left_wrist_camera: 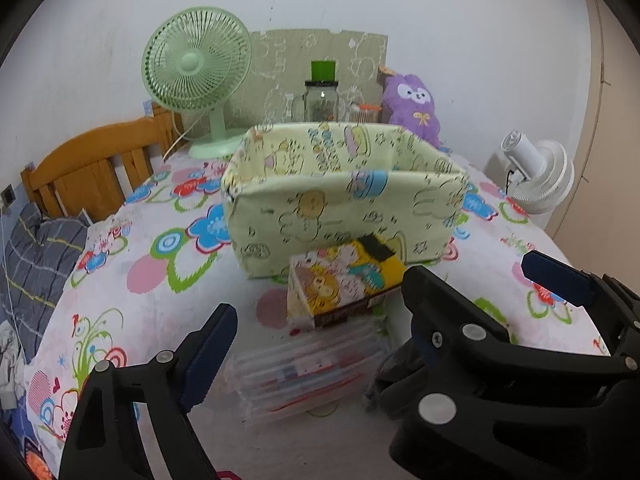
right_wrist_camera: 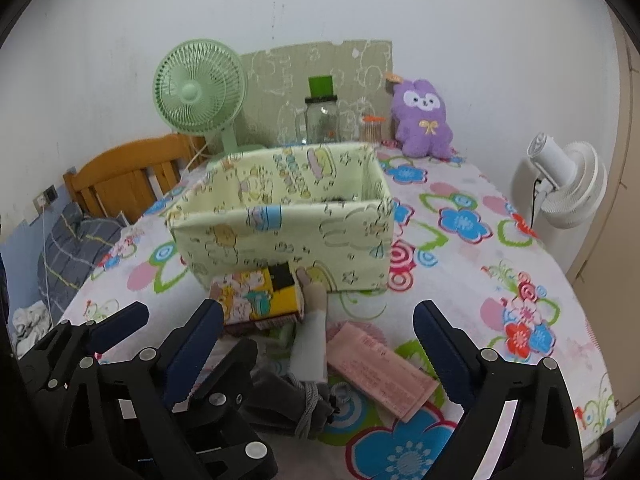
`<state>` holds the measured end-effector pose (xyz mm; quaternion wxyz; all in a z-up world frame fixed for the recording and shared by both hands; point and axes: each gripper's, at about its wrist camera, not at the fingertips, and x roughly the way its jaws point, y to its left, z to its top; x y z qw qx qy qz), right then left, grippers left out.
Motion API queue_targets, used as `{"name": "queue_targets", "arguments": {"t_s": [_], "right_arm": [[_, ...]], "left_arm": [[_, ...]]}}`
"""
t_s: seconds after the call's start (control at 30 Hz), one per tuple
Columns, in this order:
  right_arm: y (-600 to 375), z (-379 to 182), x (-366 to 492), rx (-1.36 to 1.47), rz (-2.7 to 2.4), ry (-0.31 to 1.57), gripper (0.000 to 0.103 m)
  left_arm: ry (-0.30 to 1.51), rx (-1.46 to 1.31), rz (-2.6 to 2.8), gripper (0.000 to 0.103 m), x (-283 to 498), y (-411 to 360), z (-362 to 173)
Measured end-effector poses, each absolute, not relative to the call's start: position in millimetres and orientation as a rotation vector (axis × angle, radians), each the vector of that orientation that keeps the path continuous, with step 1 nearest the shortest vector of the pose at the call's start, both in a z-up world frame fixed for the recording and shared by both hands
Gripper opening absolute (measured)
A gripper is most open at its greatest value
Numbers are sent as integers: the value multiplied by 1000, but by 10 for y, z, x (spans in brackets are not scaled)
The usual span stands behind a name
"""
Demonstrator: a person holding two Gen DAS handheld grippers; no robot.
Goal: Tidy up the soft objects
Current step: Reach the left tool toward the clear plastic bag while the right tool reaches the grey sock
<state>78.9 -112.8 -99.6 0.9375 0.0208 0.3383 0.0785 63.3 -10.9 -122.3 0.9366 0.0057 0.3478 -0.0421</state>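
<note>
Both claws tilt downward over the flower-print surface [right_wrist_camera: 500,216], side by side, their fingers pointing toward the fabric bin [right_wrist_camera: 280,224].

The left claw [left_wrist_camera: 312,344] stands wide open with nothing gripped. Between its jaws, lower down on the cloth, lies a stack of clear packets [left_wrist_camera: 308,372], and just beyond that a tissue pack [left_wrist_camera: 344,288] with a cartoon print, which touches the front wall of the bin. The right claw's black frame crosses the right side of this view.

The right claw [right_wrist_camera: 320,340] is also wide open and empty. Under its gap lie a pale sock [right_wrist_camera: 312,340], a pink packet [right_wrist_camera: 380,368] and a dark bundle tied with cord [right_wrist_camera: 296,408], all on the surface and none touched by the pads. The left claw shows at the lower left of this view, close beside the right one.

The bin sits upright and open near the middle of the surface. Behind it stand a green fan [right_wrist_camera: 200,92], a jar [right_wrist_camera: 322,120] and a purple plush [right_wrist_camera: 424,120] against the wall. A white fan [right_wrist_camera: 568,188] stands off to the right.
</note>
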Motion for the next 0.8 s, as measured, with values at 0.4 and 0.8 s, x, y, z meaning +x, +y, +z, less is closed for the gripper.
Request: {"name": "queue_targets", "arguments": {"t_s": [0.4,0.8], "right_arm": [[-1005,-1207,849,30,187,777,85],[-1020,-1373,759,60,192,835,81]], "left_arm": [[774,1,-77,88,660,21,-1420],[803,26,-61,87,597,-31,-1550]]}}
